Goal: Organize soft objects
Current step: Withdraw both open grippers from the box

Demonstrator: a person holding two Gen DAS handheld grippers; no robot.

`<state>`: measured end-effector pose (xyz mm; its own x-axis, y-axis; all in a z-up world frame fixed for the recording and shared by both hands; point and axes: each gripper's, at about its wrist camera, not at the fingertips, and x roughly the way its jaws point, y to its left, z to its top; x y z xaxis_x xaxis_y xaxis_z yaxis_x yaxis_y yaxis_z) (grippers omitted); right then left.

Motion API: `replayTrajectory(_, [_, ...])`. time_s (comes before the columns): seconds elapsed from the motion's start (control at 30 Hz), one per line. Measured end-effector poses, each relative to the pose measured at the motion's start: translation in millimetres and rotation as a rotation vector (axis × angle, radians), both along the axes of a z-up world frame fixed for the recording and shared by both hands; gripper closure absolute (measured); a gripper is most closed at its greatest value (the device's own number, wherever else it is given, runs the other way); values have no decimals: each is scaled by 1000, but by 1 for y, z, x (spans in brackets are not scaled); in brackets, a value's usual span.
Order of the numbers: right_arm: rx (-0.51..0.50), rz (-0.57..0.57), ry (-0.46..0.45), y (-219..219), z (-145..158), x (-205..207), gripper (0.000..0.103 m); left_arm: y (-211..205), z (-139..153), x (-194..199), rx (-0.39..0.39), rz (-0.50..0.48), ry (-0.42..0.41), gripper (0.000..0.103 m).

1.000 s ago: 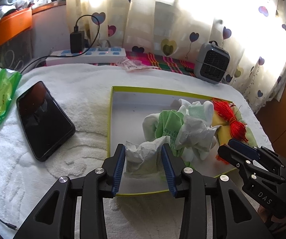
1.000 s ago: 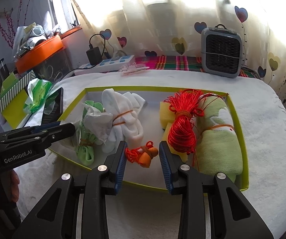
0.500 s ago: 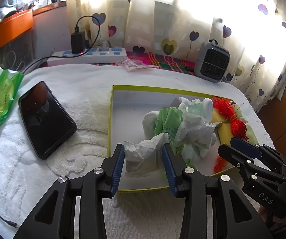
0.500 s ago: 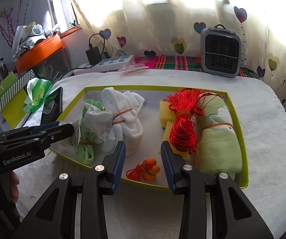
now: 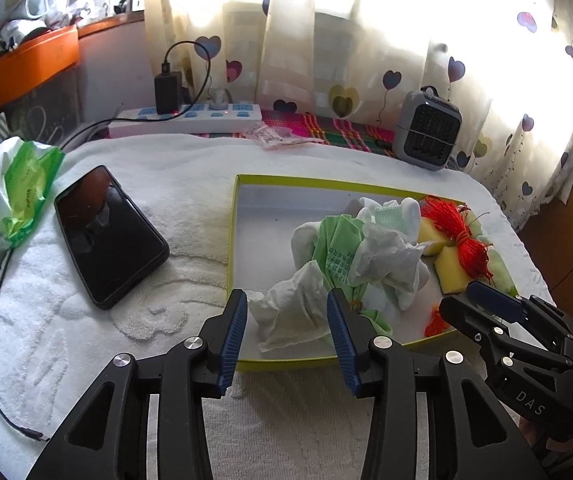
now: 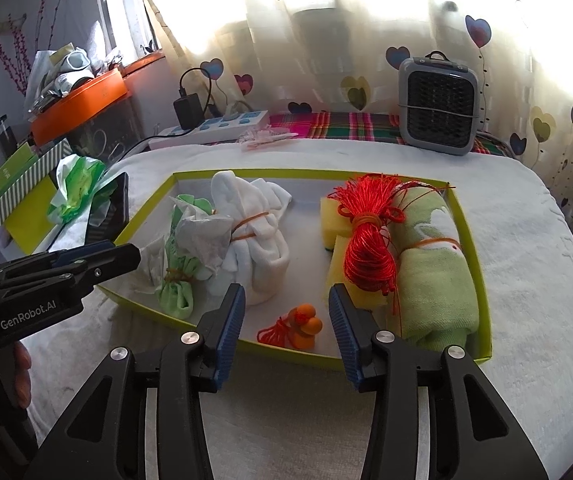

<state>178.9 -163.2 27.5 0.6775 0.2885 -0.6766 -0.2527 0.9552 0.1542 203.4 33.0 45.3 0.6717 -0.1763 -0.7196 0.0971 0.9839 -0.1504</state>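
The left tongs [image 5: 286, 322] hang over the near edge of the shallow yellow-green tray [image 5: 231, 240], and their jaws have just been opening. A crumpled white tissue [image 5: 292, 310] lies between the blue pads on the tray floor, and a thin gap shows on each side, so the pads stand apart from it and grip nothing. Just beyond the tissue sit a green cloth bundle [image 5: 336, 244] and a white cloth bundle [image 5: 392, 258], pressed against each other.

The right tongs [image 6: 284, 320] also hover at the tray's near rim [image 6: 482, 280]. Their jaws have just been opening as well, and they hold nothing. Between the pads, apart from both, a small orange piece with a red cord [image 6: 300, 324] lies on the tray floor. Beyond the left pad stands the white bundle [image 6: 254, 240], tied with an orange rubber band, with the green bundle [image 6: 178, 294] to its left. Beyond the right pad a skein of red cord [image 6: 366, 240] lies across yellow sponges [image 6: 332, 220], and a rolled green towel [image 6: 434, 272] lies just right of it along the tray wall.

The tray rests on a white towel [image 5: 86, 320] that covers the counter. To the left of the left tongs a black phone [image 5: 108, 234] lies face up, and a green wipes packet [image 5: 18, 196] lies farther left. A small grey heater [image 6: 438, 104] stands well beyond the tray.
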Motion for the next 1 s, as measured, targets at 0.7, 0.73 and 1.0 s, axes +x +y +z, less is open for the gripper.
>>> replayTrajectory(0.7, [3, -18, -7, -3, 5, -31, 54, -2, 5, -42, 33, 23, -12, 55])
replayTrajectory(0.73, [3, -20, -7, -3, 5, -33, 54, -3, 4, -45, 45, 28, -14, 55])
replayTrajectory(1.0, [-37, -41, 11, -3, 0, -49, 53, -13, -9, -63, 60, 15, 18, 55])
